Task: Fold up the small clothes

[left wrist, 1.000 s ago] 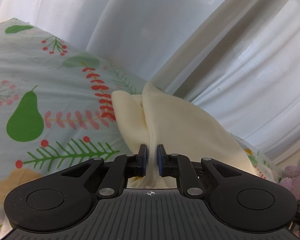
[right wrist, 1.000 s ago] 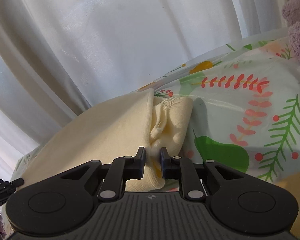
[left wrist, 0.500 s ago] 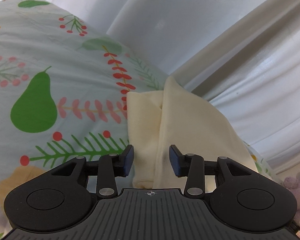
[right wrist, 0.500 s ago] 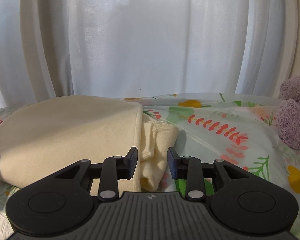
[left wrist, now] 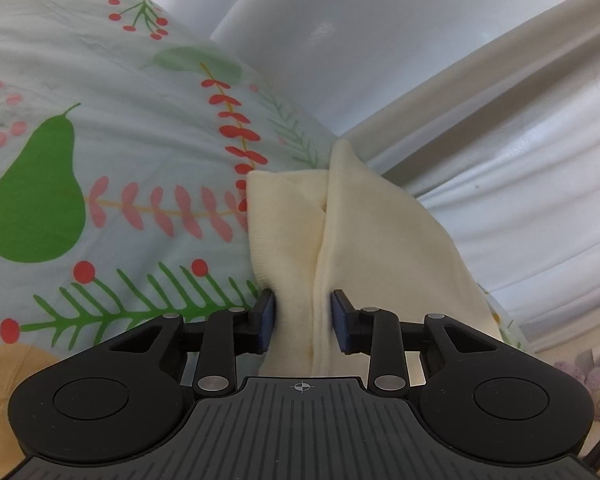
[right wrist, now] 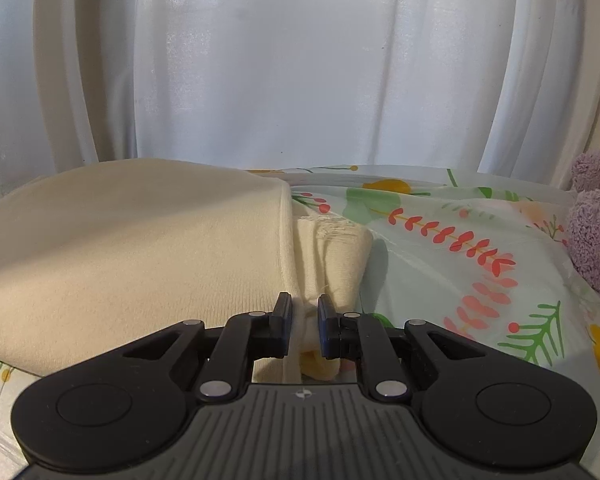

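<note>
A cream knit garment [left wrist: 356, 240] lies folded on the fruit-print sheet [left wrist: 100, 160]. In the left wrist view my left gripper [left wrist: 302, 322] is partly open, its jaws standing on either side of the garment's doubled edge without pinching it. In the right wrist view the same garment [right wrist: 132, 252] spreads to the left, with a bunched fold [right wrist: 332, 256] to the right. My right gripper [right wrist: 305, 326] has narrowed around the garment's edge, with a small gap still showing between the pads.
White curtains [right wrist: 300, 60] hang close behind the bed. A purple plush toy [right wrist: 596, 224] sits at the right edge; it also shows in the left wrist view [left wrist: 596, 384] at the lower right.
Both grippers let go of the cream garment and opened half a second ago. Now both have narrowed again around its edge, the right more than the left.
</note>
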{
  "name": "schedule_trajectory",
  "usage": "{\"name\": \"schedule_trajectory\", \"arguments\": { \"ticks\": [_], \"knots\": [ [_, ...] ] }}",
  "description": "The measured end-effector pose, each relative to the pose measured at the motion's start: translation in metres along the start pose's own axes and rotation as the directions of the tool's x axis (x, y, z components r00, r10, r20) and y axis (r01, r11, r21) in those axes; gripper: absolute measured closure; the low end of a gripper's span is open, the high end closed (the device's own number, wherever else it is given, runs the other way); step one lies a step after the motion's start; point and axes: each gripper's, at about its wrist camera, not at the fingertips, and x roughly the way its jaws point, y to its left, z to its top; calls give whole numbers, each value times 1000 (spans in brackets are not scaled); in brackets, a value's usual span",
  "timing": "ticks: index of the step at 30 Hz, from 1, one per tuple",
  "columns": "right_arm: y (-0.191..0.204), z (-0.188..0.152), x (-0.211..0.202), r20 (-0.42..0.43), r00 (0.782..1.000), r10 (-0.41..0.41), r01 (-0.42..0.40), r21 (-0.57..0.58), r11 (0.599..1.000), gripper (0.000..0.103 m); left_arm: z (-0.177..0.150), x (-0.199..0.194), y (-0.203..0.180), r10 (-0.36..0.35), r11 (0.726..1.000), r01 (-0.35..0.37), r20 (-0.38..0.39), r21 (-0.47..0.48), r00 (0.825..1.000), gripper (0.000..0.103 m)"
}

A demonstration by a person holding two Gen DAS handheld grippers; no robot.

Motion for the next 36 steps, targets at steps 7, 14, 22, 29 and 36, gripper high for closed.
{"name": "schedule_trajectory", "arguments": {
  "ticks": [7, 14, 22, 29, 36],
  "knots": [
    [4, 1, -12, 21, 1000, -11, 11, 27, 1000, 90, 0, 0, 2, -19, 1000, 19, 4, -18, 1000, 85],
    [7, -5, -22, 52, 998, -24, 25, -11, 1000, 90, 2, -8, -5, -60, 998, 60, 32, -7, 998, 87],
    [9, -5, -26, 61, 998, -20, 21, -24, 999, 90, 4, -9, -3, -79, 996, 80, 28, -34, 996, 87],
    [35, -9, -30, 84, 996, 27, -17, -123, 992, 90, 4, -12, -4, -108, 993, 110, 30, -49, 994, 87],
    [73, -21, -24, 5, 988, 155, -150, -221, 964, 90, 7, -16, -21, -142, 989, 143, 39, -27, 989, 87]
  ]
}}
